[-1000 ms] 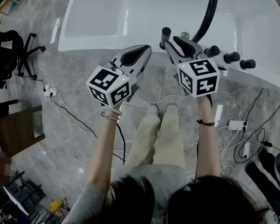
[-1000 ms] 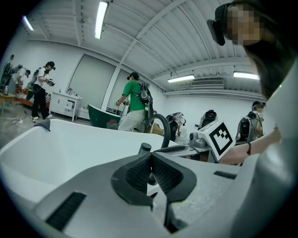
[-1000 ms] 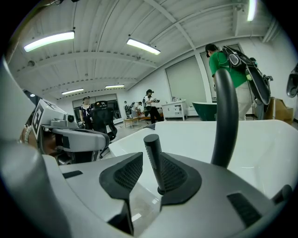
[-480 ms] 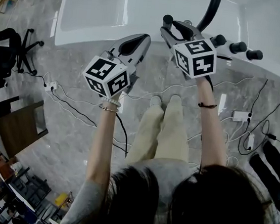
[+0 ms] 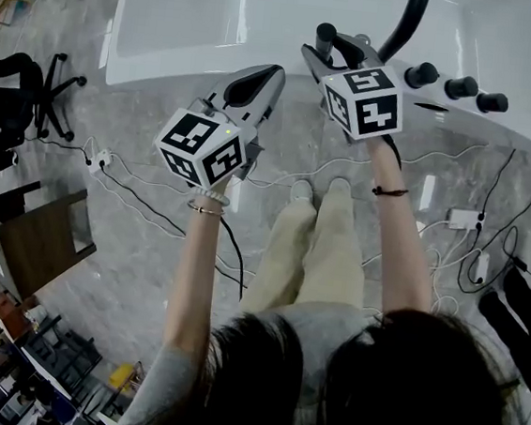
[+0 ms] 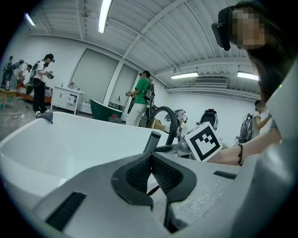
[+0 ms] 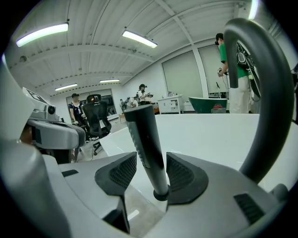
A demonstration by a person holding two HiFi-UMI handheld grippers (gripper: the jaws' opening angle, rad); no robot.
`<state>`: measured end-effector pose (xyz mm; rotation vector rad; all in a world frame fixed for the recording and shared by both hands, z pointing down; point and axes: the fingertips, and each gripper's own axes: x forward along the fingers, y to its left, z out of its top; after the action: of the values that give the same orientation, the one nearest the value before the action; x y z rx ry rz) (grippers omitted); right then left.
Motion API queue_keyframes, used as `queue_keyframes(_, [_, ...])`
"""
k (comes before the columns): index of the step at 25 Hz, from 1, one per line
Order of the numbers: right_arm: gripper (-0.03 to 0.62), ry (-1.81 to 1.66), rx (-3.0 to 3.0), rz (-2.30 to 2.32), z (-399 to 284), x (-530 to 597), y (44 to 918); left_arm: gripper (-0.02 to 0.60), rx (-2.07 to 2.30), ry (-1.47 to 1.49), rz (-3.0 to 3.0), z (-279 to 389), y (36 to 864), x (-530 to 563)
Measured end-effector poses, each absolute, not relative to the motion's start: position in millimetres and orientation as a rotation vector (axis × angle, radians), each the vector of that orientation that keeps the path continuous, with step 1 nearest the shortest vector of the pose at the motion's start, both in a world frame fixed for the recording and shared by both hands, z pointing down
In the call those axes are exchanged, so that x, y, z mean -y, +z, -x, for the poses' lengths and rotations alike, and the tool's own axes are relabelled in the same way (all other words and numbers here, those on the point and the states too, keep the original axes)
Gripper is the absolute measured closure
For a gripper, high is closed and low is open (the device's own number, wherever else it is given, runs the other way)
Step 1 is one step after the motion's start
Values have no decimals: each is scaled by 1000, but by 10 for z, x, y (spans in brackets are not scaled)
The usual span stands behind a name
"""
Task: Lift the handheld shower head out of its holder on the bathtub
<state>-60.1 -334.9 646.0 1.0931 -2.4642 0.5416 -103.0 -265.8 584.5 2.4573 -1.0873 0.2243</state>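
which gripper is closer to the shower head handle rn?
Right. The right gripper, jaws just opening, straddles the shower head handle, not clamping it. The left gripper, shut and empty, sits to the handle's left, outside the bathtub.

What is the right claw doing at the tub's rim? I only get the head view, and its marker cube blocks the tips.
Observer: The right gripper view shows the right claw open. Its jaws have just been opening, and the dark shower handle stands between the pads, not gripped yet.
Operator: Is the left claw holding anything?
Observer: No. The left gripper view shows the left claw shut, its tips meeting with nothing between them.
Operator: Is anyone else around?
Observer: Yes, a person in a green shirt stands beyond the bathtub.
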Motion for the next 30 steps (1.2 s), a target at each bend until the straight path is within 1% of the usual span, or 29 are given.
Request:
queue_keyframes(9, [421,569,2421,-1149,594,3450,6564,575,1084,227,-2442,1041,5936,2727])
queue_keyframes(17, [461,484,2359,-1149,588,3472,6559,575,1077,233,-2439,1015,5943,2780])
queue_keyframes(30, [462,522,2344,-1196,479,3357,6369,575,1084,216,-2418,984,5843,2706])
